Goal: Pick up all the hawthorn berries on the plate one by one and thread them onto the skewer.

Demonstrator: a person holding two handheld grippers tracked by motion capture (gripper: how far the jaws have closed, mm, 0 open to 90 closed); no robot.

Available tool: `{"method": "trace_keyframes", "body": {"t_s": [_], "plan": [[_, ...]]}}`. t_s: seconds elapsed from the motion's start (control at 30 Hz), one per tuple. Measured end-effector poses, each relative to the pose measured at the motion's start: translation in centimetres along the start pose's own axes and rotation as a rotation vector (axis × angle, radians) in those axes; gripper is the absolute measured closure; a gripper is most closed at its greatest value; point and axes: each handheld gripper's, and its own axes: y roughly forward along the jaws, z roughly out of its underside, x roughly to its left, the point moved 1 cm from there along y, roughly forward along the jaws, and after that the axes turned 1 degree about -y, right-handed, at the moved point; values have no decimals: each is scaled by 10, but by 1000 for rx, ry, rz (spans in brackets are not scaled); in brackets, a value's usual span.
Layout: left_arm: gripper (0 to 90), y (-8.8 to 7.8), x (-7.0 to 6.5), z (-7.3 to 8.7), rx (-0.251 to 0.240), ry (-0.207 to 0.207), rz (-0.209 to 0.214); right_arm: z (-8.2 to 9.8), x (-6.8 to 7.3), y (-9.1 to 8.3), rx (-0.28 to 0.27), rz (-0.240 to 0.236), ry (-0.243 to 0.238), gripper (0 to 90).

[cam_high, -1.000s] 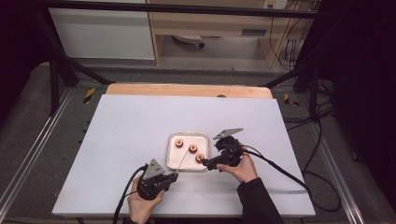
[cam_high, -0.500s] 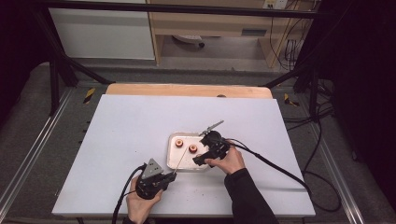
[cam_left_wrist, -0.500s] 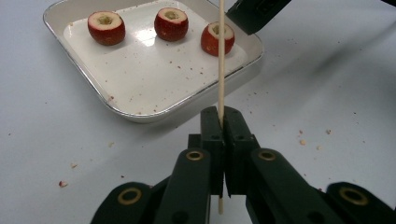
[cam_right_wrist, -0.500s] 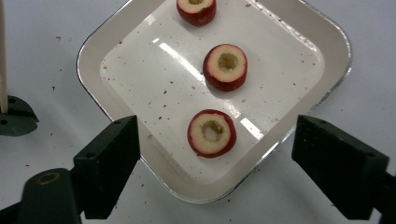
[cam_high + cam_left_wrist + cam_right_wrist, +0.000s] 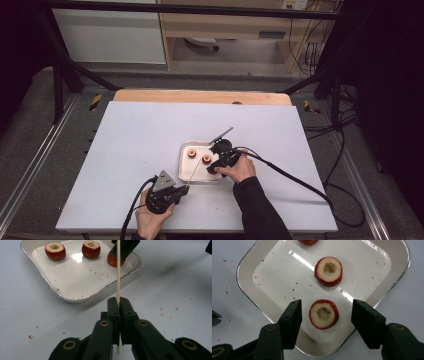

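A shallow white tray near the table's middle holds three red cored fruit pieces. In the left gripper view two pieces lie at the tray's far side. My left gripper is shut on a thin wooden skewer that points over the tray. It sits just in front of the tray, as the left gripper with the skewer in the high view. My right gripper points down at the tray, open, its jaws either side of one cored piece. Another piece lies beyond.
The tray sits on a white tabletop with a wooden strip along its far edge. Red crumbs speckle the surface near the tray. A cable trails right from the right gripper.
My right gripper has moved left from beside the tray to above it and tipped downward over a fruit piece. The left gripper and skewer have stayed put.
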Motion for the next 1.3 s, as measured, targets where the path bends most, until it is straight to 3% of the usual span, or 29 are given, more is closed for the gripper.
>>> {"method": "trace_keyframes", "body": {"t_s": [0.5, 0.8, 1.0, 1.3], "plan": [[881, 1, -1, 1, 7, 6, -8, -1, -1, 9, 28, -22, 74, 582], [881, 0, -2, 0, 2, 7, -11, -1, -2, 8, 30, -28, 102, 595], [881, 0, -3, 0, -6, 9, -13, 0, -1, -9, -42, -43, 105, 596], [881, 3, -8, -2, -25, -5, -10, 13, -5, -33, -214, -99, 140, 597]]}}
